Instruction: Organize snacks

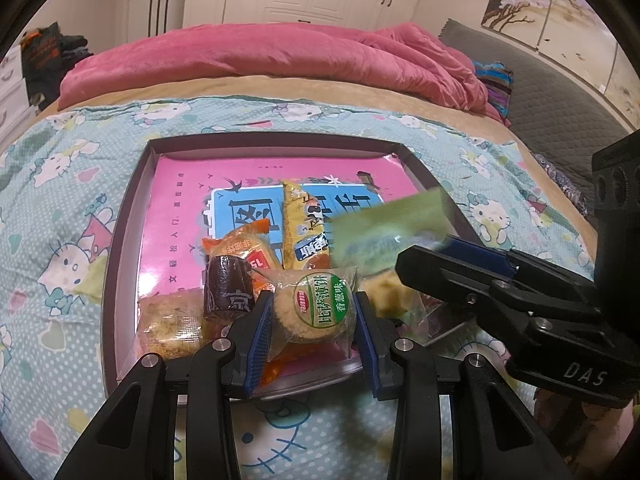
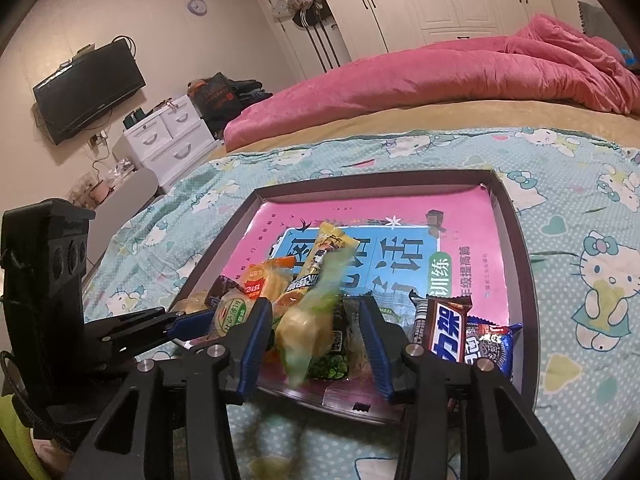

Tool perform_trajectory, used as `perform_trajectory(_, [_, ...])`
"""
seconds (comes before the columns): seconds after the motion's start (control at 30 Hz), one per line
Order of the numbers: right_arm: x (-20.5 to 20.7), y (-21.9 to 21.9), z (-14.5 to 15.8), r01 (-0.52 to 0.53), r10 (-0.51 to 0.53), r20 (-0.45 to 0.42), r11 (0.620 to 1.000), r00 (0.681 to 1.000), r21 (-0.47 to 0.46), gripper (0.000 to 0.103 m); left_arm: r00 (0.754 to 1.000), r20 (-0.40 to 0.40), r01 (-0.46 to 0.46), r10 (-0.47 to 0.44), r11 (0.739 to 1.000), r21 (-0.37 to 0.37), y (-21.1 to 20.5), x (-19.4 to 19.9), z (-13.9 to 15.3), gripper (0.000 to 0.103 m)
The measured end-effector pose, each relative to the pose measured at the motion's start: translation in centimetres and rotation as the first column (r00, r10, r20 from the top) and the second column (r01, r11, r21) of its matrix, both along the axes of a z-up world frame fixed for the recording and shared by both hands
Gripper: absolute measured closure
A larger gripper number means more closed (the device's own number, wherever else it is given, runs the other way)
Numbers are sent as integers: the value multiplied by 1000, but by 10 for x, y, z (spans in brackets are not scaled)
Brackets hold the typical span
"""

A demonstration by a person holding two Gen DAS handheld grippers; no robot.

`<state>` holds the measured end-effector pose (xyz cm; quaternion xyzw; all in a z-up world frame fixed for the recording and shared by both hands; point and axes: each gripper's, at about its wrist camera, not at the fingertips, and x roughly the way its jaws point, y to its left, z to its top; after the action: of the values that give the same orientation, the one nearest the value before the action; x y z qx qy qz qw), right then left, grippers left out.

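A dark shallow box [image 1: 128, 200] lined with a pink book sits on the bed, also in the right wrist view [image 2: 516, 216]. My left gripper [image 1: 314, 316] is shut on a round biscuit pack with a green label [image 1: 320, 304], held over the box's near edge. My right gripper [image 2: 316, 336] is open; a blurred green and yellow snack packet [image 2: 312, 332] is between its jaws, in mid-air, and shows in the left wrist view [image 1: 384, 232]. Several snacks lie in the box's near part: a yellow stick pack [image 1: 300, 220], an orange pack [image 1: 244, 248], a dark roll [image 1: 228, 288].
A brown chocolate bar [image 2: 446, 332] and a blue cookie pack [image 2: 490, 344] lie in the box's near right corner. The box rests on a Hello Kitty sheet [image 2: 580, 240]. A pink duvet [image 1: 280, 56] lies behind. A white drawer unit [image 2: 168, 136] stands left of the bed.
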<state>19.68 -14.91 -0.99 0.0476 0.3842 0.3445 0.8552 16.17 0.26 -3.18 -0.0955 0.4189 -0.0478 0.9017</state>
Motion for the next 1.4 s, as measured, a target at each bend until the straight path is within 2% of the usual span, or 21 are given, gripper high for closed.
perform_trajectory(0.23, [-7, -1, 7, -37, 37, 3, 998, 999, 44, 58, 1000, 1, -12, 12, 1000, 4, 2, 0, 1, 62])
perform_trajectory(0.53, [-13, -7, 8, -30, 30, -2, 999, 1000, 36, 58, 999, 9, -38, 38, 999, -19, 10, 0, 4, 60])
perform_trajectory(0.83, [-14, -12, 12, 2, -2, 27, 1000, 1000, 20, 53, 999, 19, -31, 31, 999, -17, 7, 0, 7, 50])
perform_trajectory(0.9, [-15, -14, 13, 12, -13, 34, 1000, 999, 18, 53, 999, 23, -23, 24, 999, -30, 6, -1, 9, 42])
perform_trajectory(1.13, [-12, -22, 17, 58, -59, 53, 998, 997, 22, 48, 999, 45, -14, 15, 999, -29, 4, -3, 15, 35])
perform_trajectory(1.2, [-12, -25, 17, 70, -71, 57, 997, 996, 21, 48, 998, 57, -18, 19, 1000, -23, 3, -5, 18, 29])
perform_trajectory(1.4, [-11, -33, 21, 117, -118, 72, 993, 990, 17, 45, 995, 90, -32, 34, 999, -25, 7, -8, 27, 28])
